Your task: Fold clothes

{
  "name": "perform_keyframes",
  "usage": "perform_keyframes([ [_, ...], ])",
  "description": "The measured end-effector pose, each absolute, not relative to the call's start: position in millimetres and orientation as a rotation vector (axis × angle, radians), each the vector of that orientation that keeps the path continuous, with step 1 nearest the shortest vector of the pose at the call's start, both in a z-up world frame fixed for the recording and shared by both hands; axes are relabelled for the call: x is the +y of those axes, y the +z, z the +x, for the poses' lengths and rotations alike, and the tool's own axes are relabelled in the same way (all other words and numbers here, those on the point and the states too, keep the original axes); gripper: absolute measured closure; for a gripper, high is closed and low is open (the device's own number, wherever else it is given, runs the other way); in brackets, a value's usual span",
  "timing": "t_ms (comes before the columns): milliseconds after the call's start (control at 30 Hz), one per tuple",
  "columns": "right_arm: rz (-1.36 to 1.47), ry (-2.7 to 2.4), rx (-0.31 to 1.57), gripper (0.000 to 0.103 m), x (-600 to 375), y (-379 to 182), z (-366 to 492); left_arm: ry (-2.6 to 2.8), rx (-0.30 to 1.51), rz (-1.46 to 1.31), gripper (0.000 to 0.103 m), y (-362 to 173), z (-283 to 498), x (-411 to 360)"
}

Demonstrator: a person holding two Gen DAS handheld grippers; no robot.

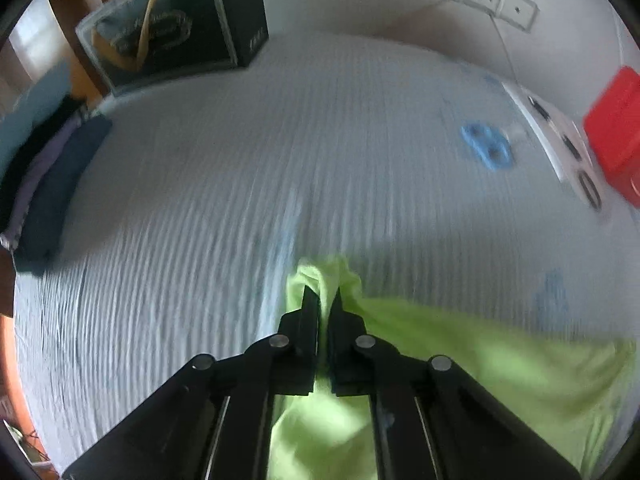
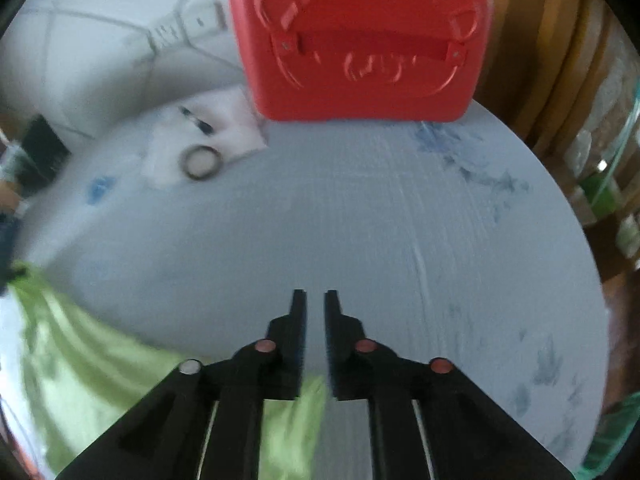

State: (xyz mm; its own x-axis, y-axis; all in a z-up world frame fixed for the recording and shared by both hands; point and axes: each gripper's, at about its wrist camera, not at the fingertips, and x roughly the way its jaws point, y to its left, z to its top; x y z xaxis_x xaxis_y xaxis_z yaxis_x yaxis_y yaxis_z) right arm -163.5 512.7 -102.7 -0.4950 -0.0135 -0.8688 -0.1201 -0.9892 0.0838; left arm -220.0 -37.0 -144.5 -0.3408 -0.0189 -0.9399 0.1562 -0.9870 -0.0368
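One lime-green garment lies partly spread on the bench, near side, sagging in loose folds. Left hand-held gripper is closed on a bunched edge of it, cloth gathered between the fingers. Right hand-held gripper hovers narrow with nothing visible between its fingertips, the garment trailing to its left. Judgement: fabric is light, limp and thin; it will drape and slide, so hold is best taken at an edge or corner. Frames are blurred; garment type cannot be told.
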Motion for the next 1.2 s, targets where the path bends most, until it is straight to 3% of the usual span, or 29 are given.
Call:
perform_keyframes([
  [67, -1.541, 2.684, 0.257, 0.072, 502, -91, -141, -2.489, 0.214, 1.754, 0.084, -140, -199, -47],
  [133, -1.598, 2.703, 0.327, 0.039, 490, -93, -111, -2.491, 0.222, 1.737, 0.047, -132, -166, -53],
  [167, -1.632, 2.699, 0.329, 0.033, 482, -97, -100, -2.489, 0.227, 1.728, 0.040, -129, -151, -56],
  [300, -1.776, 2.645, 0.283, 0.021, 450, -122, -53, -2.461, 0.236, 1.738, 0.037, -130, -92, -56],
  [533, -1.952, 2.595, 0.227, 0.021, 414, -169, -6, -2.413, 0.342, 1.818, 0.037, -152, -20, -41],
  [733, -1.944, 2.589, 0.131, 0.020, 404, -183, 6, -2.394, 0.317, 1.872, 0.037, -177, 3, -12],
  [767, -1.941, 2.586, 0.138, 0.018, 405, -183, 6, -2.390, 0.316, 1.870, 0.037, -180, 2, -9],
  [833, -1.949, 2.599, 0.173, 0.005, 404, -185, 6, -2.383, 0.324, 1.868, 0.037, -185, 2, -5],
  [900, -1.946, 2.599, 0.182, 0.000, 404, -186, 6, -2.385, 0.296, 1.841, 0.037, -186, 1, -1],
  [1067, -1.910, 2.566, 0.132, 0.000, 401, -187, 10, -2.390, 0.263, 1.807, 0.033, -187, 1, 5],
  [1167, -1.919, 2.564, 0.180, 0.007, 413, -181, 10, -2.395, 0.273, 1.824, 0.033, -186, 4, 4],
  [1200, -1.908, 2.565, 0.171, 0.025, 417, -178, 11, -2.386, 0.288, 1.833, 0.033, -186, 5, 2],
])
